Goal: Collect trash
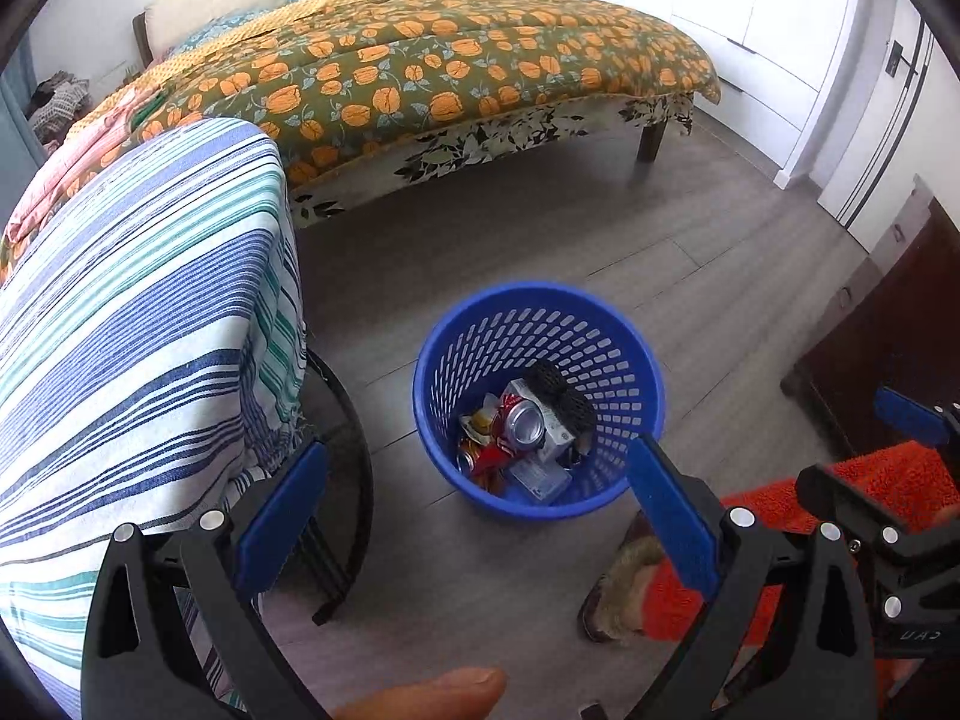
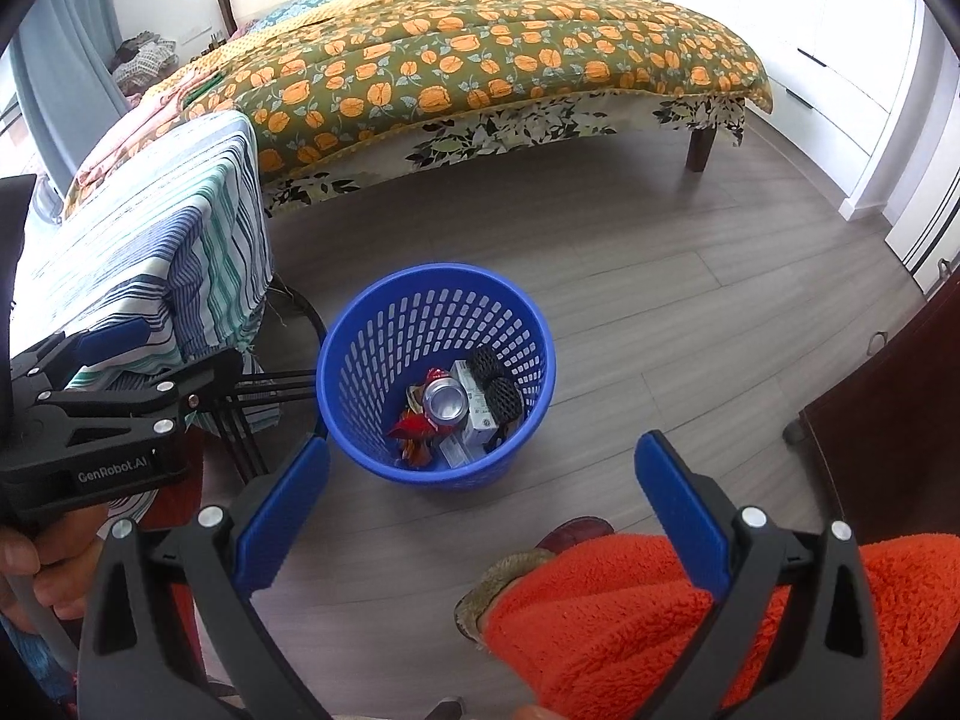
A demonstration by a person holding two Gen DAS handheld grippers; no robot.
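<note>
— What do you see from the left side?

— I see the blue bin [image 1: 537, 399] on the grey floor [image 1: 510, 252], at about 12 o'clock from my left gripper [image 1: 480, 510]. The gripper is spread wide and holds nothing. In the bin sit a silver can [image 1: 525, 423], a white box [image 1: 555, 435], red wrappers [image 1: 489, 456] and two black mesh bits [image 1: 564, 396].

— Is there room to move?

— Yes. The floor past the bin, toward the bed [image 1: 432, 72], is open. At 9 o'clock a striped cloth [image 1: 138, 324] hangs over a table edge, near the bin but not touching it. A dark cupboard [image 1: 888, 348] stands at 3 o'clock.

— And the right side?

— My right gripper [image 2: 483, 507] is wide apart too, holding nothing. The bin [image 2: 435, 372] sits at 11 o'clock. An orange fuzzy trouser leg [image 2: 630, 618] and a slipper [image 2: 510, 570] are at 5 o'clock, close under the gripper. The other gripper shows at 9 o'clock, beside the striped cloth.
</note>
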